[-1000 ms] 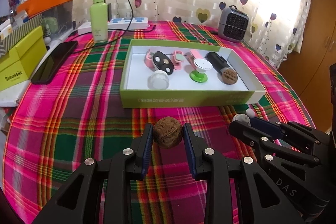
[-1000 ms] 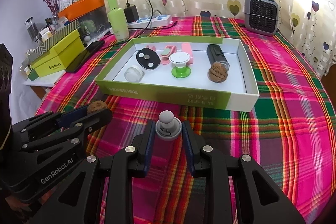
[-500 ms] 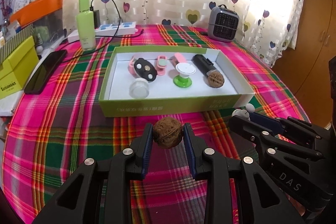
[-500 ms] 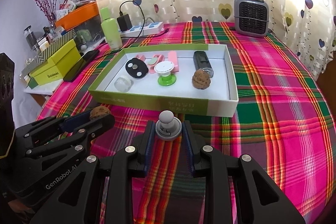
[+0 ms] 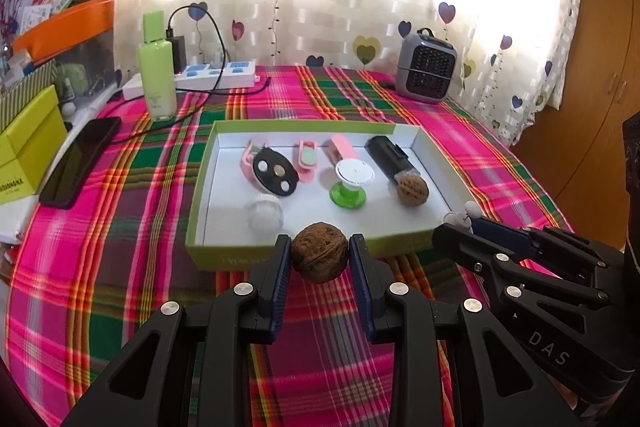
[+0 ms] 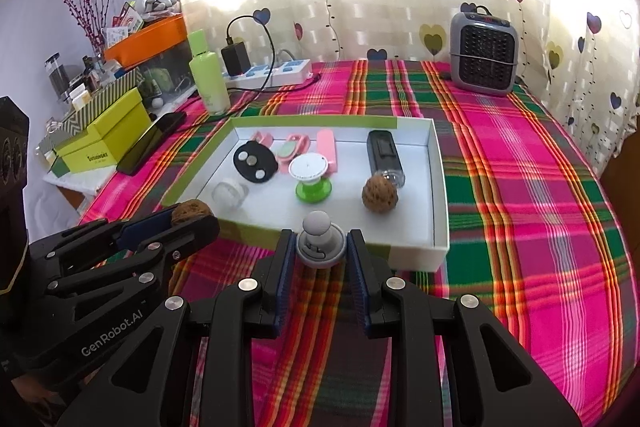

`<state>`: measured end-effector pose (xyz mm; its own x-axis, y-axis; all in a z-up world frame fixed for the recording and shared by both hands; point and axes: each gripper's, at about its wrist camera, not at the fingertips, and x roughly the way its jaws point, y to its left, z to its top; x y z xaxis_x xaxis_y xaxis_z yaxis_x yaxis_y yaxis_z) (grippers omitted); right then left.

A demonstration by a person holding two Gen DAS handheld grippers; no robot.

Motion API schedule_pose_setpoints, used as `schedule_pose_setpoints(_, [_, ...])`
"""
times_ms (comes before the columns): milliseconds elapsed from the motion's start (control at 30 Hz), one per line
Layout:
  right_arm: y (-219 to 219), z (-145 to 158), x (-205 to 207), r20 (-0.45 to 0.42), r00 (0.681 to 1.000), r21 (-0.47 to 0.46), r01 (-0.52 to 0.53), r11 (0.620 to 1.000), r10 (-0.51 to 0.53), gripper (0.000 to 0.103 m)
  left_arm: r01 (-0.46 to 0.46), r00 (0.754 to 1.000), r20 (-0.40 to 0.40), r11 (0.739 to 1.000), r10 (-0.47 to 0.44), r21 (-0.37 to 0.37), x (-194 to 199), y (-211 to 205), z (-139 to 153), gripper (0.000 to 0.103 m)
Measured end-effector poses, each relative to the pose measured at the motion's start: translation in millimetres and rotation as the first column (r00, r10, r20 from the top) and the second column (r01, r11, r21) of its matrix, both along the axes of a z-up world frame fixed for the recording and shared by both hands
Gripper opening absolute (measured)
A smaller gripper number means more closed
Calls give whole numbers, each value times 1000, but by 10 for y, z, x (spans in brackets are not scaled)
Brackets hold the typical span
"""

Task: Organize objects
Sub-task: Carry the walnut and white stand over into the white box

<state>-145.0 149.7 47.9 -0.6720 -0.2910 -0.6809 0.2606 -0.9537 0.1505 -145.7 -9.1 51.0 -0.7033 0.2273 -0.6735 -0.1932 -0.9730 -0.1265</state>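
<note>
Plaid cloth in pink, green and orange is covering the surface (image 5: 120, 227), and a shallow green-walled box (image 5: 208, 259) with a white floor is sitting near its middle, one long wall facing the near edge.

The left gripper (image 5: 319, 259) is hanging just short of that near wall, its fingers (image 5: 280, 267) clenching a brown walnut (image 5: 319, 257) from both sides and holding it clear of the cloth. The right gripper (image 6: 321, 247) is hovering beside it, toward the right edge of the surface, with its fingers (image 6: 356, 263) grasping a small grey knob-topped piece (image 6: 320, 243), the round knob pointing up.

Inside the box, a second walnut (image 6: 380, 194) is lying toward the right wall, touching the end of a black rectangular device (image 6: 384, 153). A white disc on a green base (image 6: 312, 177) is standing in the middle, with a pink bar (image 6: 327, 151) and a pink clip (image 6: 294, 149) behind it. A black oval piece with three round studs (image 6: 255, 161) is lying to the left, and a clear round cap (image 6: 228, 191) is sitting closer to the near wall.

Along the far edge, a white power strip (image 5: 216, 73) is lying beside an upright green bottle (image 5: 157, 75), and a grey heater (image 6: 483, 53) is standing at the far right corner. A black phone (image 5: 80, 159) is resting at the left edge.
</note>
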Motion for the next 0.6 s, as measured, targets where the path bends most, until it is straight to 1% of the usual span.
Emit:
schedule_pose_setpoints(267, [-21,-14,-185,6,1000,14,-12,1000,12,27,5,1000,8,1000,-5,-7,-212,10,-8,27])
schedule_pose_setpoints(467, [-7,-63,-328,28,1000,20,-13,1000,12,27,11,1000,8,1000,-11,-11,-357,35,-6,27])
schedule_pose_setpoints(600, [-9,-108,-420,55,998,20,-27,999,26,27,19,999,46,1000,-19,-1,-470,53,-60,27])
